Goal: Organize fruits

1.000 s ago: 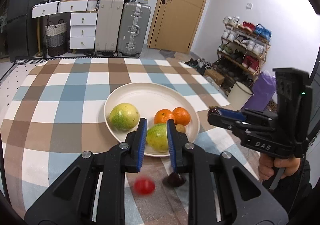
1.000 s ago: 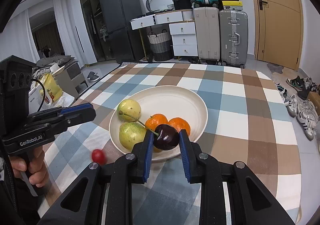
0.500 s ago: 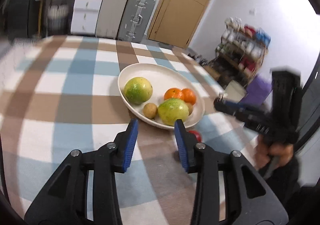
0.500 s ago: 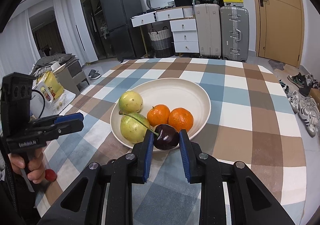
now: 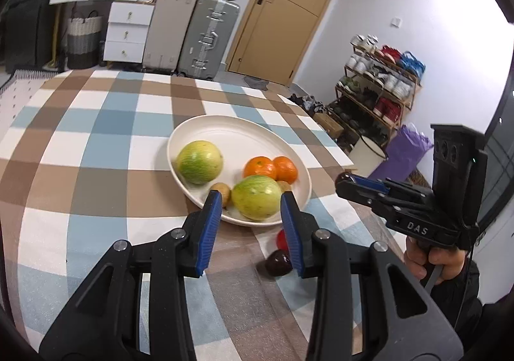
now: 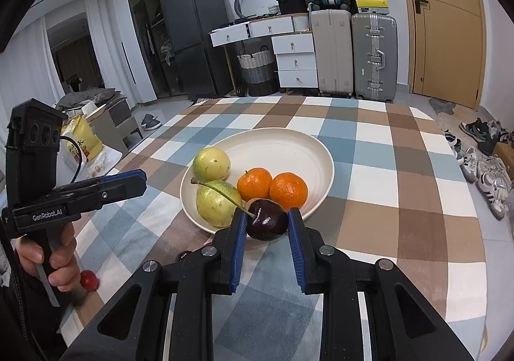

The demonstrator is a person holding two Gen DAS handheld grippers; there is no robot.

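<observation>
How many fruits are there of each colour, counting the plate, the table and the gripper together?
Green fruits: 2
Oranges: 2
Brown fruits: 2
Dark cherries: 2
Red cherry: 1
Total: 9

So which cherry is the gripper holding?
The dark purple cherry with the long stem, pinched in the right gripper. The red cherry lies loose on the tablecloth.

The checked tablecloth point(image 6: 379, 149) carries a white plate point(image 6: 298, 139) (fruit inside) and a red cherry point(image 6: 89, 279).
</observation>
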